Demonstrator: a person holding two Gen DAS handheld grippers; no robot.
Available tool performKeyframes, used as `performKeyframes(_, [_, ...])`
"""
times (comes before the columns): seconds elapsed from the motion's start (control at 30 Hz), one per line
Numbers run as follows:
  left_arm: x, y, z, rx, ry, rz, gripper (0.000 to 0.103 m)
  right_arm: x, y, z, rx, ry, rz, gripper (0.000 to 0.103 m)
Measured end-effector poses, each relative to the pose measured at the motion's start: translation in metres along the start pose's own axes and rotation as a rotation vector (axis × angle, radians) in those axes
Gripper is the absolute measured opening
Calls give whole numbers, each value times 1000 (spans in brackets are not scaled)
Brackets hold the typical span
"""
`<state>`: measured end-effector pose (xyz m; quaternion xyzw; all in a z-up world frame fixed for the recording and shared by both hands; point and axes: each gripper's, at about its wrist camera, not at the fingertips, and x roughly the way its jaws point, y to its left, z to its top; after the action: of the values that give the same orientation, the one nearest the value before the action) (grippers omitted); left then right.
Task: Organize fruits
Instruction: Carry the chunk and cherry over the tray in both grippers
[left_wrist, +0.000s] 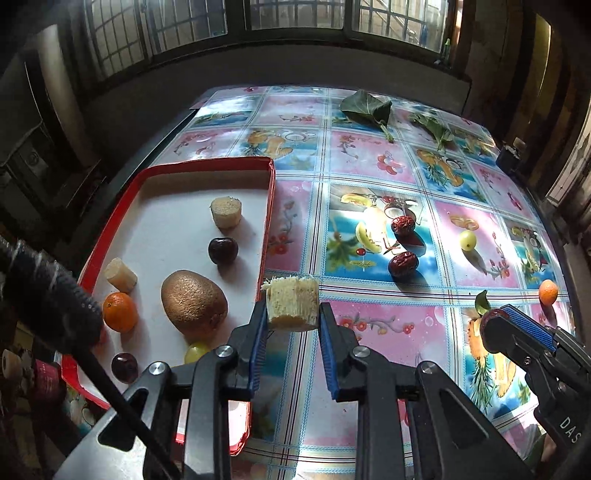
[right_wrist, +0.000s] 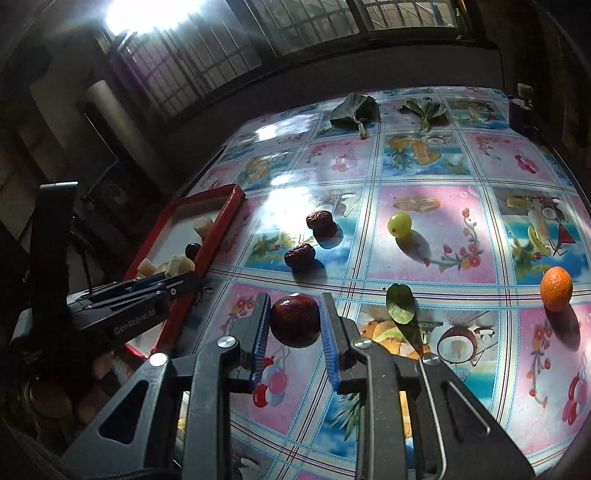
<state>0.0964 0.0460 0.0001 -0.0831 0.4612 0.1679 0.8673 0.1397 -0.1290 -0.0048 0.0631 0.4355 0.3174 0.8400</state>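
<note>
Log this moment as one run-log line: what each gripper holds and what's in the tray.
left gripper: shut on pale sugarcane chunk | right gripper: shut on dark red jujube | red-rimmed tray: partly filled | table: fruit remaining

The tray (left_wrist: 92, 266) has a red rim and a white floor. The tablecloth (left_wrist: 373, 173) shows pink and blue squares with fruit and flower pictures. At its 12 o'clock edge lie dark green leaves (left_wrist: 365, 107). The kiwi (left_wrist: 194, 304) is golden brown, the tangerine (left_wrist: 119, 312) orange.
</note>
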Motion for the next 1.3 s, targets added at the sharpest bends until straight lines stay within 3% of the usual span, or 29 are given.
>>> performKeyframes(0.57, [-14,27,-4,-42,-36,18,26,14,41,5,-86,20,0,28])
performKeyframes(0.83, [-15,42,-5,-68,-38,20,26,29,56,11,-153,23,-80,28])
performKeyframes(1.3, [-15,51,-4,-82,-32,13,26,43,66,13,-194,31,-129,29])
